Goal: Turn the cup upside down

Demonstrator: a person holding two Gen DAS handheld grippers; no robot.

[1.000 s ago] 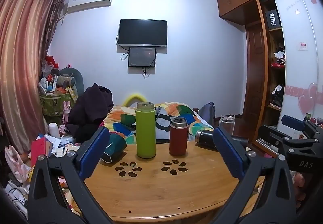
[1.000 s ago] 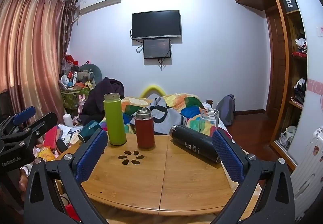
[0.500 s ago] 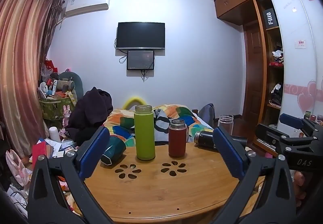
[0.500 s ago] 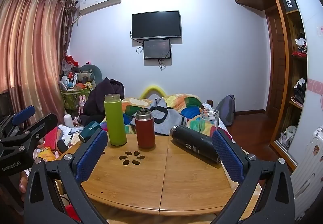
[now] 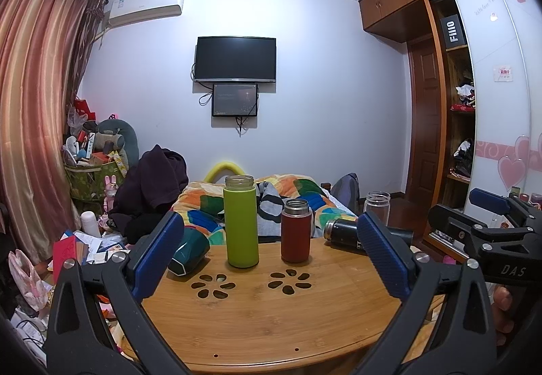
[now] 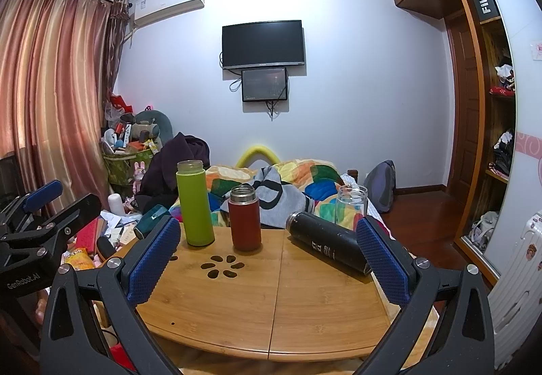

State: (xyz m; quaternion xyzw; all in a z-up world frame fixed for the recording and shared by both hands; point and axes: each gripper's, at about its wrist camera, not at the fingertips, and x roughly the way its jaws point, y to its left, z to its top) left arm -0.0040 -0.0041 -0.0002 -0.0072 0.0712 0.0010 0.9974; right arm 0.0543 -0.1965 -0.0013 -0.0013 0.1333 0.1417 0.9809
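Note:
On the wooden table (image 5: 271, 317) stand an upright green bottle (image 5: 241, 221) and a shorter red cup (image 5: 296, 231), both mouth up. A black flask (image 6: 327, 243) lies on its side at the right, a dark teal cup (image 5: 188, 251) lies on its side at the left edge, and a clear glass jar (image 6: 351, 204) stands at the far right. My left gripper (image 5: 271, 260) is open and empty, held before the green and red ones. My right gripper (image 6: 267, 260) is open and empty, with the black flask near its right finger (image 6: 382, 260).
The table (image 6: 271, 300) has flower-shaped cut-outs (image 5: 213, 285). Behind it is a bed with a colourful quilt (image 5: 288, 199). Clutter and a basket (image 5: 91, 178) fill the floor at left. A wardrobe (image 5: 457, 138) stands at right.
The left wrist view has tilted up a little, so the table and cups sit slightly lower in the frame. The right gripper has barely moved. Both stay open.

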